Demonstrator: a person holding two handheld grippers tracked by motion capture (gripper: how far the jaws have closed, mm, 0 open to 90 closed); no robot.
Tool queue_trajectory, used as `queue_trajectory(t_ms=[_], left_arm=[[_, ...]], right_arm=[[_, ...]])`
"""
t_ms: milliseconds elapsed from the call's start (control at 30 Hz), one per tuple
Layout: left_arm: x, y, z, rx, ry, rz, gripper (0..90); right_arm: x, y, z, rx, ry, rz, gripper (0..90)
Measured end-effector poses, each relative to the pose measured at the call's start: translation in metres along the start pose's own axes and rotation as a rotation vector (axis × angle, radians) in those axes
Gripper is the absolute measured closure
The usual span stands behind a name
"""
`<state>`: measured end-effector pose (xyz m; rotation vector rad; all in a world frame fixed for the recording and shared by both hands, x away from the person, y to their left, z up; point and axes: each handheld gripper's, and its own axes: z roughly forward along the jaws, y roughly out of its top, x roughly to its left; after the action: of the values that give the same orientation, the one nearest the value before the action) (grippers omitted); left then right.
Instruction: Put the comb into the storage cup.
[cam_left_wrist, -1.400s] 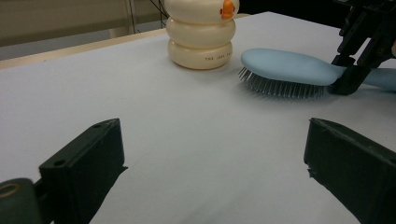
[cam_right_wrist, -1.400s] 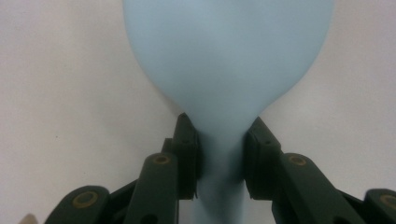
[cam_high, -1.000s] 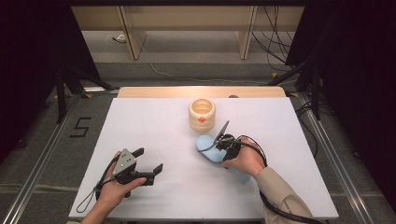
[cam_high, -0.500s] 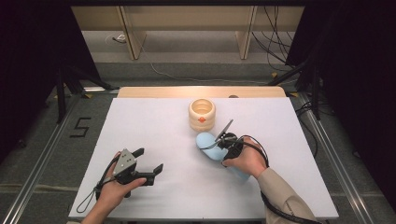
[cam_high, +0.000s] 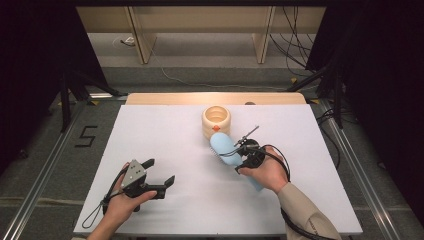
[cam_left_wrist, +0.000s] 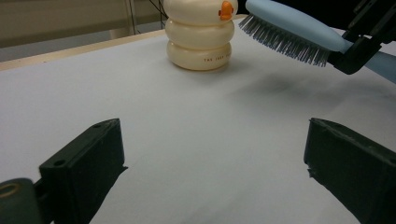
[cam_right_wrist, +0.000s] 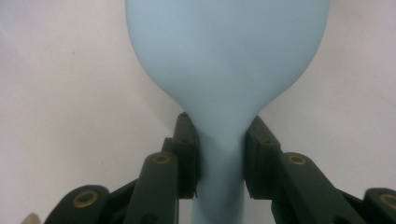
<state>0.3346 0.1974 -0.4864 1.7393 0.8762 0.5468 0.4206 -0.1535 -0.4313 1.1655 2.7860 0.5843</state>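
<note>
Barely moved: right gripper (cam_high: 246, 152) still clamps the blue hairbrush (cam_high: 223, 148), lifted at five o'clock of the duck-faced ringed pot (cam_high: 216, 121); left gripper (cam_high: 159, 176) idle, jaws agape

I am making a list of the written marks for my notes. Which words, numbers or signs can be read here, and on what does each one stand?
"5": dark mark on the floor left of the table.
Small dark print on the lowest ring of the cream ringed holder: too blurred to read for certain.
</note>
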Motion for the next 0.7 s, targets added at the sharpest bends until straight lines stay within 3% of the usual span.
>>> queue_trajectory(t_ms=[700], left_arm=[[-0.001,-0.001,0.001,0.0,-0.004,-0.002,4.7]], right_arm=[[0.0,-0.005,-0.013,-0.18,0.008,0.045,70.4]])
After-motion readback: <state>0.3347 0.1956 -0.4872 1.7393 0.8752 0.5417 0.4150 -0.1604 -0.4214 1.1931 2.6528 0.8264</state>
